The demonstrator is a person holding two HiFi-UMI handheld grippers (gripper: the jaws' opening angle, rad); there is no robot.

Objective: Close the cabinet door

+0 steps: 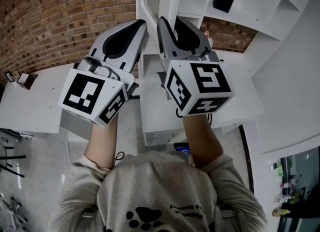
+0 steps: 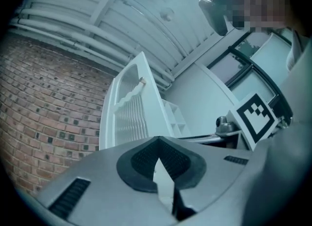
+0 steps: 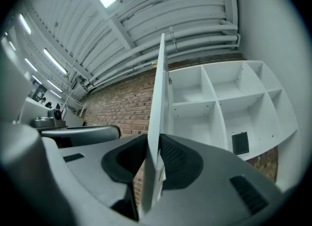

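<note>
Hidden: in the head view my hands sit behind the marker cubes. Both sets of fingertips crowd against the white door there, so that view does not show the grip.
Cut off: the cabinet door (image 3: pixel 157 122) runs out of the bottom of the right gripper view. It is seen edge-on there, so neither face shows.
Hard to make out: a pale sliver sits in the slit below my left fingertips, and I cannot tell what it is.
Right gripper (image 3: pixel 154 140): my fingers are clamped on the door's near edge, one pad on each face.
Left gripper (image 2: pixel 159 140): my fingertips are together and hold nothing. It sits just beside the right gripper, left of the door's edge.
Door: it stands open, swung out from the shelves (image 3: pixel 219 103), with the brick wall (image 3: pixel 117 108) on its other side. Its slatted face and wavy handle (image 2: pixel 130 96) show in the left gripper view.
Shelves: a small dark box (image 3: pixel 240 143) sits in a lower compartment.
</note>
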